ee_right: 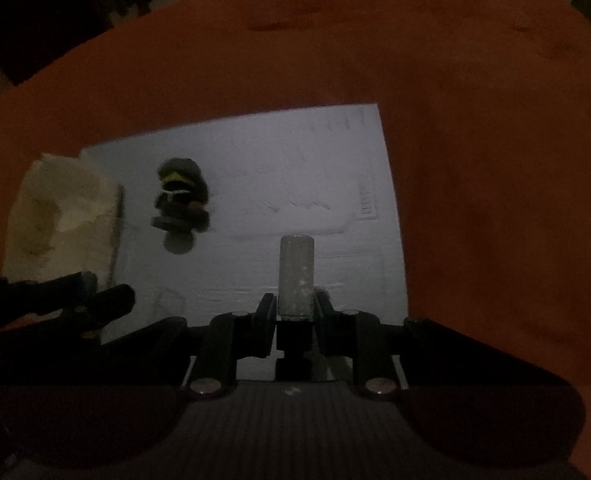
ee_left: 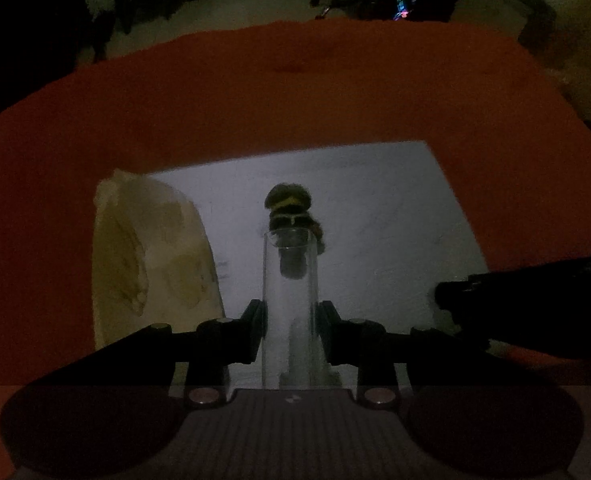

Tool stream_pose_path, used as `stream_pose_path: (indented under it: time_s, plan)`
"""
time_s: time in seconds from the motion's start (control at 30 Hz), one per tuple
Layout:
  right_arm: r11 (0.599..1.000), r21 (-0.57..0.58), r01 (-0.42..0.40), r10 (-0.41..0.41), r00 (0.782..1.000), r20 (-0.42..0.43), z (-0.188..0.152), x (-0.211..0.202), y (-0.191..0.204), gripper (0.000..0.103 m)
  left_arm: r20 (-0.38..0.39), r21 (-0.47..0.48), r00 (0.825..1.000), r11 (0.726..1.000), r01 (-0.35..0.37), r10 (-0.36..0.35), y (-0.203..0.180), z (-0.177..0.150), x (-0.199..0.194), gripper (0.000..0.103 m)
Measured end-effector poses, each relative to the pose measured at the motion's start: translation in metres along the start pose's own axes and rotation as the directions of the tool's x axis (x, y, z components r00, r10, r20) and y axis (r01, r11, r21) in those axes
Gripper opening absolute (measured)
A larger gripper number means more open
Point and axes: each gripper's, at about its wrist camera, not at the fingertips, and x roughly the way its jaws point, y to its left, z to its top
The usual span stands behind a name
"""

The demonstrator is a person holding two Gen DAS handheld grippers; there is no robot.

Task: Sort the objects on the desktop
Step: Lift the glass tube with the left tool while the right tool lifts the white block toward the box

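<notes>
**A:** What do I have nearest me?

**B:** On my left camera, the left gripper [ee_left: 290, 334] is clamped on a clear tube [ee_left: 290, 280], upright between the pads. On my right camera, the right gripper [ee_right: 295, 330] is clenched on a grey cylinder [ee_right: 296, 278], which stands up between its fingers with a dark stub below.

**A:** And under them?

**B:** I see a white sheet [ee_left: 375, 208] lying on the orange cloth [ee_left: 295, 92]. Both held pieces are over the sheet.

**A:** Farther out?

**B:** A small dark figure with a yellow band [ee_right: 181, 196] lies on the sheet, left of my right gripper. A crumpled cream-coloured lump [ee_right: 59, 216] overlaps the sheet's left edge. Beyond the cloth the room is too dark for me to read.
</notes>
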Motion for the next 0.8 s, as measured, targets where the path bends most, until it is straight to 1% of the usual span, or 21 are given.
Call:
stream_pose_path:
  time_s: [0.1, 0.2, 0.27, 0.4, 0.53, 0.6, 0.67, 0.73, 0.8]
  plan:
    - [0.999, -0.012, -0.044, 0.045, 0.999, 0.025, -0.002, -0.017, 0.003, 0.022, 0.001, 0.016, 1.0, 1.0, 0.026, -0.026, -0.003, -0.002, -0.012, 0.025]
    - [0.996, -0.02, -0.082, 0.083, 0.995, 0.054, -0.002, -0.035, 0.005, 0.022, 0.044, 0.043, 0.999, 0.999, 0.022, -0.024, -0.006, -0.005, -0.03, 0.025]
    - [0.994, -0.021, -0.111, 0.112, 0.991, 0.07, -0.003, -0.047, 0.007, 0.022, 0.088, 0.04, 0.996, 0.999, 0.015, -0.019, -0.006, -0.01, -0.043, 0.025]
    - [0.984, -0.016, -0.175, 0.176, 0.981, 0.08, -0.006, -0.069, 0.009, 0.022, 0.17, 0.057, 0.985, 0.998, -0.027, 0.017, -0.015, -0.021, -0.066, 0.025]
    - [0.974, -0.025, -0.225, 0.226, 0.97, 0.089, -0.016, -0.093, 0.01, 0.022, 0.209, 0.065, 0.978, 0.998, -0.028, 0.014, -0.021, -0.028, -0.086, 0.025]
    - [0.97, -0.039, -0.238, 0.241, 0.966, 0.09, -0.024, -0.105, 0.01, 0.022, 0.232, 0.067, 0.973, 0.997, -0.026, 0.01, -0.023, -0.03, -0.094, 0.025]
    - [0.968, -0.052, -0.246, 0.25, 0.964, 0.087, -0.033, -0.114, 0.009, 0.022, 0.262, 0.07, 0.965, 0.997, -0.016, -0.003, -0.025, -0.039, -0.106, 0.025]
    - [0.965, -0.058, -0.255, 0.259, 0.963, 0.076, -0.044, -0.122, 0.007, 0.022, 0.267, 0.088, 0.964, 0.996, -0.008, -0.016, -0.029, -0.05, -0.117, 0.025]
    - [0.963, -0.059, -0.265, 0.268, 0.961, 0.062, -0.057, -0.128, 0.006, 0.022, 0.243, 0.118, 0.969, 0.993, 0.012, -0.041, -0.032, -0.06, -0.123, 0.025]
